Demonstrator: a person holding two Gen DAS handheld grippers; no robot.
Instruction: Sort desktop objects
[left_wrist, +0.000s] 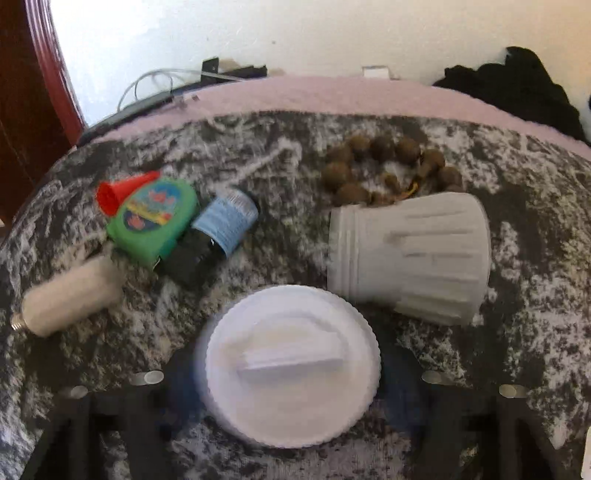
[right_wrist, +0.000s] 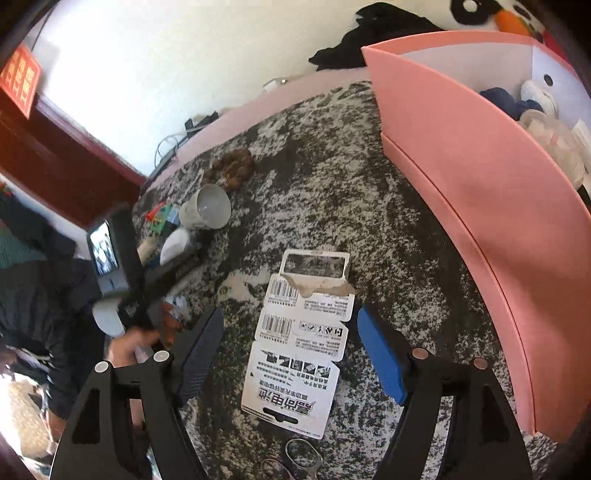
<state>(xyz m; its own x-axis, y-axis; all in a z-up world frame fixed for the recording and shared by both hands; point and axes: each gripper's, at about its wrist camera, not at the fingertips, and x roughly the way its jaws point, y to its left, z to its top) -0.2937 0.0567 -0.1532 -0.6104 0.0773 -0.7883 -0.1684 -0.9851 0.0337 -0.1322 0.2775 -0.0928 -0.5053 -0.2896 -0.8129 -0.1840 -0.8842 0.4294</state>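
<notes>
My left gripper (left_wrist: 291, 373) is shut on a round white ribbed lid (left_wrist: 291, 365), held just above the grey mottled cloth. Beyond it a white ribbed cup (left_wrist: 410, 254) lies on its side, with a brown bead bracelet (left_wrist: 388, 166) behind it. To the left lie a green bottle with a red cap (left_wrist: 151, 218), a small dark bottle with a blue label (left_wrist: 218, 229) and a white bulb (left_wrist: 70, 295). My right gripper (right_wrist: 291, 354) is open, its fingers either side of a torn white battery card (right_wrist: 303, 339). The cup (right_wrist: 207, 210) and lid (right_wrist: 175, 243) also show in the right wrist view.
A pink box (right_wrist: 461, 192) with several items inside stands to the right of the card. Small scissors (right_wrist: 299, 458) lie just below the card. Black clothing (left_wrist: 517, 85) and cables (left_wrist: 162, 81) lie past the cloth's far edge. The person's hand holds the left gripper (right_wrist: 140, 280).
</notes>
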